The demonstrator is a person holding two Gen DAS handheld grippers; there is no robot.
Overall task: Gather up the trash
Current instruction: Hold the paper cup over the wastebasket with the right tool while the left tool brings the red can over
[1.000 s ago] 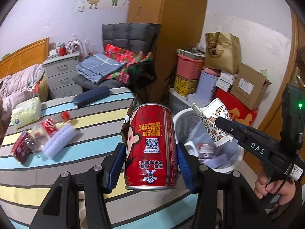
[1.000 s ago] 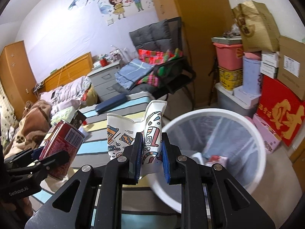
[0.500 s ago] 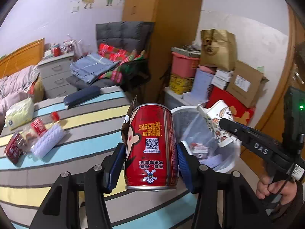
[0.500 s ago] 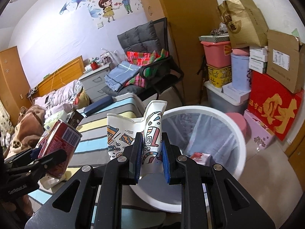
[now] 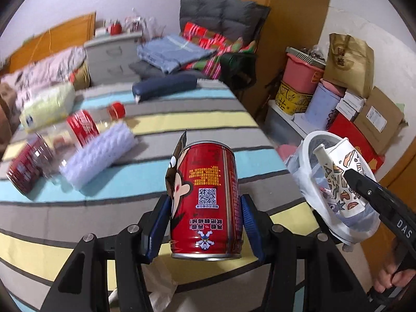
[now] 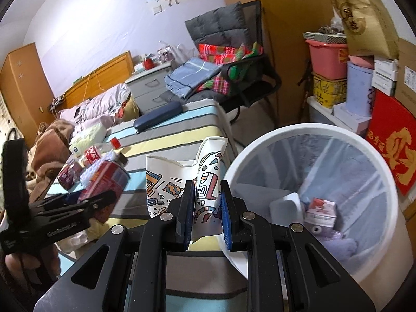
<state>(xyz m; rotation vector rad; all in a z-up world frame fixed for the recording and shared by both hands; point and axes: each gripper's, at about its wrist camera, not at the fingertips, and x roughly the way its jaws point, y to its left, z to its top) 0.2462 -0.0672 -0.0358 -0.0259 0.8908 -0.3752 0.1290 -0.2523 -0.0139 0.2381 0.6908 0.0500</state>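
Trash in both claws: left claw (image 5: 205, 223) clamps an upright red can (image 5: 205, 200) over the striped bed (image 5: 130, 208); right claw (image 6: 206, 215) pinches a crushed paper cup (image 6: 182, 179) beside the white bin (image 6: 384, 176). Best carry each fully past the rim before releasing. Bin's bottom stays hidden; items left on the bed are blurred.

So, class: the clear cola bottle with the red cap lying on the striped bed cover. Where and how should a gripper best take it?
Probably across its labelled middle, from above. The cola bottle lies on its side on the bed cover, so its round body gives two opposed sides for the pads. A white textured pack lies close along one flank, so one finger must slip between them. The view is blurred there.
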